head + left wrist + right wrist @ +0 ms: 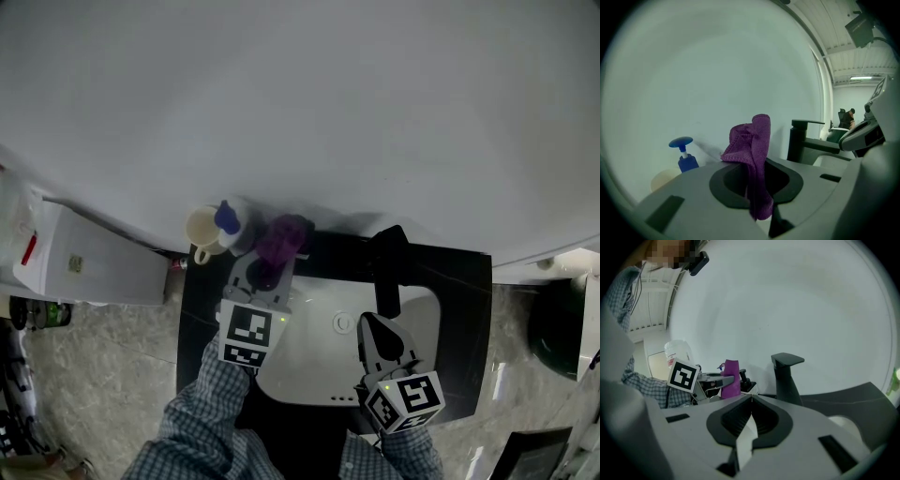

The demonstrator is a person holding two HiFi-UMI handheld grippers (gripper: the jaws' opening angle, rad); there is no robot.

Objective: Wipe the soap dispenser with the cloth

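The soap dispenser [231, 221], white with a blue pump, stands at the counter's back left corner against the wall. My left gripper [266, 270] is shut on a bunched purple cloth [284, 236], just right of the dispenser and apart from it. In the left gripper view the cloth [753, 150] sticks up between the jaws, with the blue pump [684, 156] to its left. My right gripper [368, 325] hangs over the white sink basin [314, 370], shut on nothing. In the right gripper view its jaws [751, 400] meet, and the cloth [731, 384] shows at the far left.
A cream cup [201, 230] stands left of the dispenser. A black faucet [387, 270] rises behind the basin on the black counter [464, 281]. A white cabinet [94, 264] stands at the left and a dark bin [558, 328] at the right. The white wall is close behind.
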